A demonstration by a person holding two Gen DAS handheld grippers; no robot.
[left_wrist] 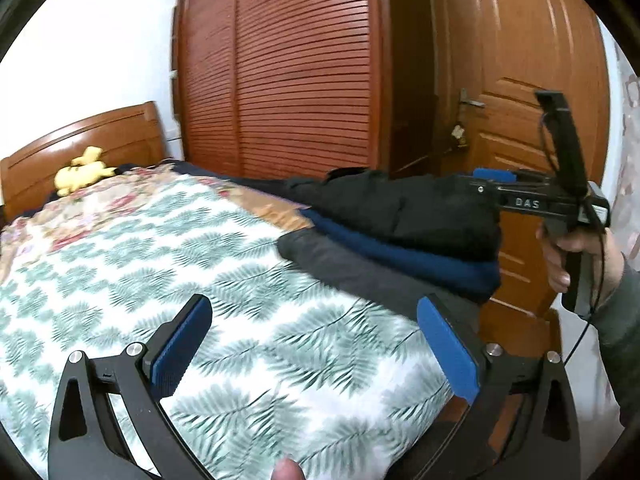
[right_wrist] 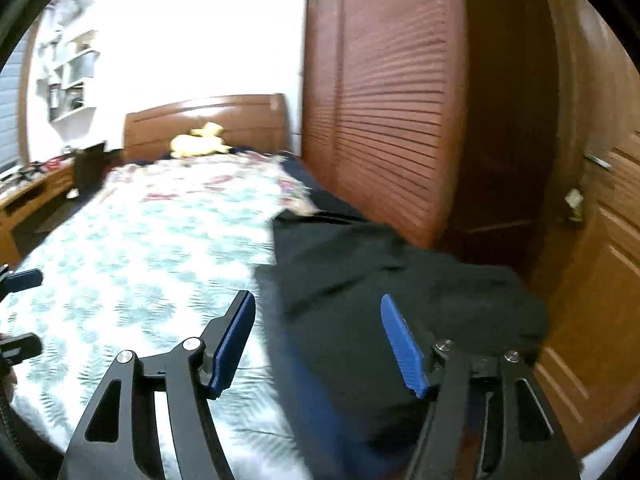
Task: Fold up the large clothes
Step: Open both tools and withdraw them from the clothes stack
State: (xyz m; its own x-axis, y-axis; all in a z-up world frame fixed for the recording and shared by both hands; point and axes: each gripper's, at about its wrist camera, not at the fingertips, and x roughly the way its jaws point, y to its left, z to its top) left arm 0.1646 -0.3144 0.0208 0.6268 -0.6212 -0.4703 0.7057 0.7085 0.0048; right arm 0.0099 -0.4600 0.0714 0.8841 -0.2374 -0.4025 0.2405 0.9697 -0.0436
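With both the left gripper (left_wrist: 314,344) and the right gripper (right_wrist: 320,344) held wide apart and empty, the pile of dark clothes (left_wrist: 420,216) is seen at the bed's (left_wrist: 200,260) corner, judged soft, bulky, best gripped at an edge.

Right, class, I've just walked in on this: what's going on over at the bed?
A person holds a two-finger claw in each hand over a bed with a leaf-print cover. Folded dark clothes sit stacked at the bed's edge by the door: a black garment on top, a navy one under it, a grey one lowest. The left claw is open over the cover, holding nothing. The right claw is open too, hovering by the black garment without gripping it.
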